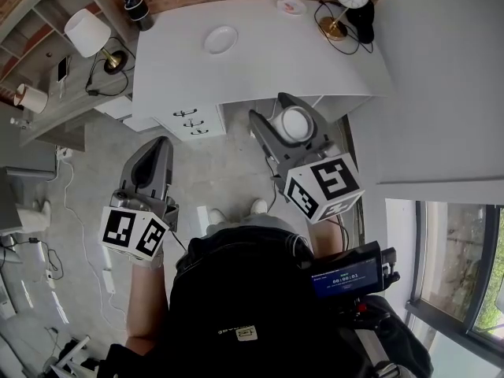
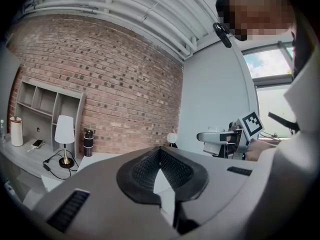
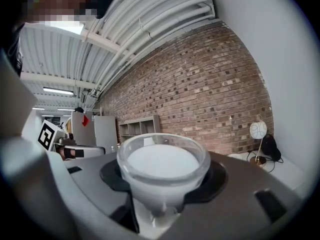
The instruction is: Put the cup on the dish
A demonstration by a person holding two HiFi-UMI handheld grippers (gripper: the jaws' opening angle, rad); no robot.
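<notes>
Since the cup looks to be thin, pale, glassy ware, it is judged light, stiff, smooth enough to slip and easily chipped. It is best gripped low on its wall, beneath the flared rim, and set down gently. In the lower middle of the right gripper view it is seen upright, clamped between the half-parted jaws of the right gripper. The left gripper, at the head view's lower left, is closed on itself with nothing between its pads. Farther off, in the upper middle of the head view, the dish lies on the white table, well apart from the cup.
</notes>
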